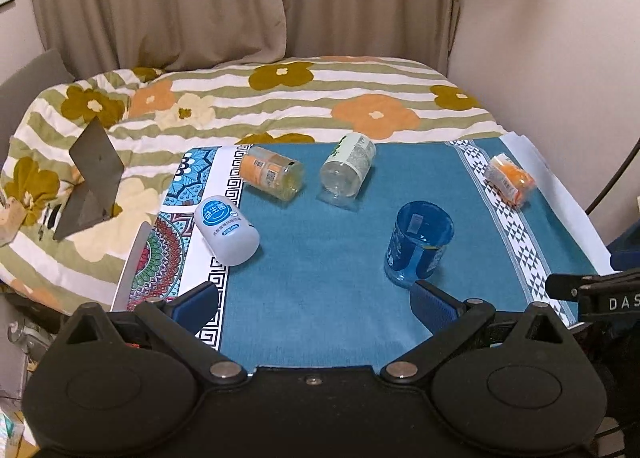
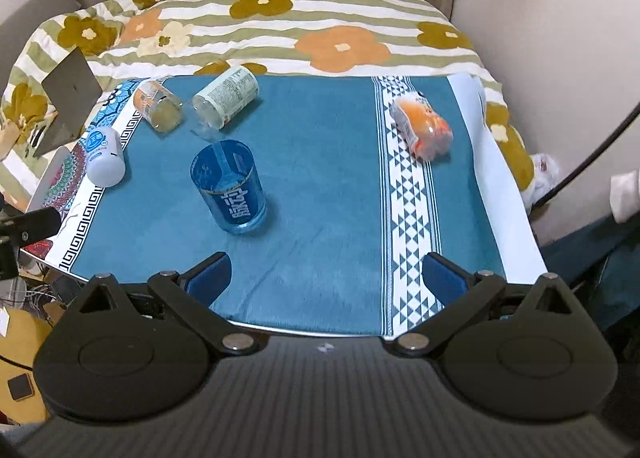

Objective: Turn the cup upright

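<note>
White probiotic cup [image 2: 105, 159] lies tipped at 9 o'clock on the worktop [image 2: 320, 186]; orange-label cup [image 2: 158, 106] and clear cup [image 2: 226, 100] lie at 11; blue cup [image 2: 232, 186] already stands upright near centre; orange cup [image 2: 424, 130] lies at 2. Left hand-held gripper [image 1: 316, 302] and right hand-held gripper [image 2: 326, 278] both wide, empty. Risk: round cups roll off the edge if nudged; reaching past could topple the blue one.

cup [image 2: 229, 187] upright mid-cloth [image 2: 320, 218] | bottles [image 2: 225, 97] lying behind | pouch [image 2: 423, 131] right
</note>
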`<control>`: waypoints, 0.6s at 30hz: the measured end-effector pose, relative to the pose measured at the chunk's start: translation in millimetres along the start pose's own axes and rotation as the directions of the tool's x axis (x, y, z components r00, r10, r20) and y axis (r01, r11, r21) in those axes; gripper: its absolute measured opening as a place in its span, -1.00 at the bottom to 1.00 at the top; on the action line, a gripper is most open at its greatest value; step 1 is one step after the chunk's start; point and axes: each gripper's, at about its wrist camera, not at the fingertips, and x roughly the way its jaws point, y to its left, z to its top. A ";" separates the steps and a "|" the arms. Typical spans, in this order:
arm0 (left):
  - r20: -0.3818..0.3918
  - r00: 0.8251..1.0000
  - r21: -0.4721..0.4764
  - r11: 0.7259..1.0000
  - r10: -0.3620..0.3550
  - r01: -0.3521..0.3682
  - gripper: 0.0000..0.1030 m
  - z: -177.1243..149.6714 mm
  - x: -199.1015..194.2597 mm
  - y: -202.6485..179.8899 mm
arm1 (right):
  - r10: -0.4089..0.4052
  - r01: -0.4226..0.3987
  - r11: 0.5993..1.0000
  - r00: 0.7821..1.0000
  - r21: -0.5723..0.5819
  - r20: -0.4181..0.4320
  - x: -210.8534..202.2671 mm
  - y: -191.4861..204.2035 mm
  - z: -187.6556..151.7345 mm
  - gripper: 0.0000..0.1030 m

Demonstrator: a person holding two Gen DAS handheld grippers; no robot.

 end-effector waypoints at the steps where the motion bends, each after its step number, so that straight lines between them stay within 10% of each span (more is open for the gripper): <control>1: 0.003 1.000 0.006 1.000 0.003 -0.003 1.00 -1.0 -0.9 -1.2 | 0.002 -0.002 1.000 1.000 0.003 0.000 -0.9 0.2 -0.6 1.00; 18: 0.034 0.999 0.008 1.000 0.009 -0.009 1.00 -6.1 -9.0 -0.7 | -0.003 0.003 1.000 1.000 0.010 0.013 -9.7 1.1 -2.9 1.00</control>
